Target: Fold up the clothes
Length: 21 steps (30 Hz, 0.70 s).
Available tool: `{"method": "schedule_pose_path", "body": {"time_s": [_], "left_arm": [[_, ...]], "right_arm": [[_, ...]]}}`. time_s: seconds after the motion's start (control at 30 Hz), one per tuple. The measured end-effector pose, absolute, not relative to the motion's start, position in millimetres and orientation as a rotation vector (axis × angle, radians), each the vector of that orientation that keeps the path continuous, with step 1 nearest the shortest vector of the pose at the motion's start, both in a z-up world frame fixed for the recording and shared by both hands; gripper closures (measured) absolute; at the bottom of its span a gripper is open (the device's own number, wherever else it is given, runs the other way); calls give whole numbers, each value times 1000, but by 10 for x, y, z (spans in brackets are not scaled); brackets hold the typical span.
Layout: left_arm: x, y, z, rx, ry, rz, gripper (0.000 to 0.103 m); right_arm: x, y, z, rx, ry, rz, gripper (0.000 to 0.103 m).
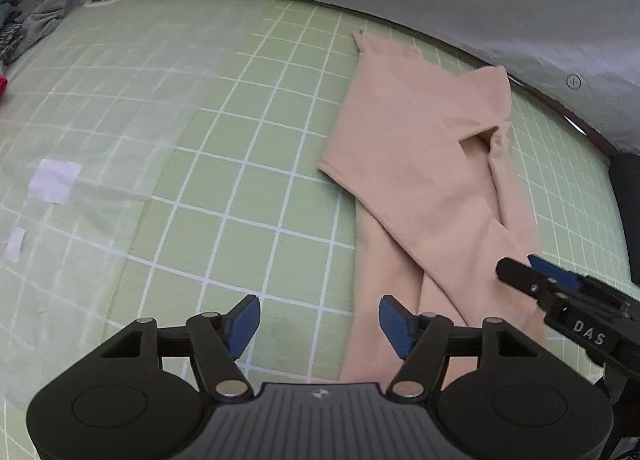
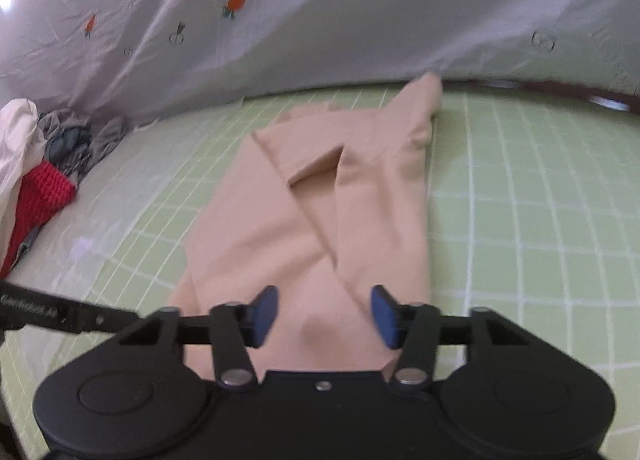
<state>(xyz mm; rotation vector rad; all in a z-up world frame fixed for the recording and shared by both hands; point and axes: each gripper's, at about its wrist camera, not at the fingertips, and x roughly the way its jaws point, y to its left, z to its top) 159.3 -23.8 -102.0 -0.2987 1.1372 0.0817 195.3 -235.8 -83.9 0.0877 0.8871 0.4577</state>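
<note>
A beige garment (image 2: 320,216) lies flat on a green cutting mat (image 1: 256,164) marked with a white grid. It is partly folded: one panel is turned over the body on a diagonal, so a slanted edge crosses the cloth and a narrow strip runs down beside it. In the right wrist view its near end reaches under the right gripper (image 2: 325,316), whose blue pads stand apart over the fabric with nothing pinched between them; whether they touch the cloth cannot be told. In the left wrist view the garment sits to the right of centre, and the left gripper (image 1: 319,326) hangs with its jaws open, one pad over bare mat and the other at the cloth's left edge, gripping nothing. The right gripper's tip shows there too, over the garment's lower right part.

Behind the mat hangs a pale sheet (image 2: 360,20) printed with small carrots. At the mat's far left corner sits a pile of other clothes (image 2: 60,156), grey, white and red.
</note>
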Motion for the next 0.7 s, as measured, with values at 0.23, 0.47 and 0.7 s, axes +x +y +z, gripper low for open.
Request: {"method": "schedule_pose_path", "body": {"time_s": [0.23, 0.47, 0.7], "left_arm": [[1576, -291, -981, -291, 1121, 39, 36], [1281, -348, -866, -294, 1100, 2, 36], [886, -421, -837, -304, 1112, -22, 35]], "right_arm": [[1867, -2432, -828, 121, 933, 437, 100], [1611, -2663, -658, 361, 890, 456, 101], [1244, -2892, -705, 635, 908, 437, 101]]}}
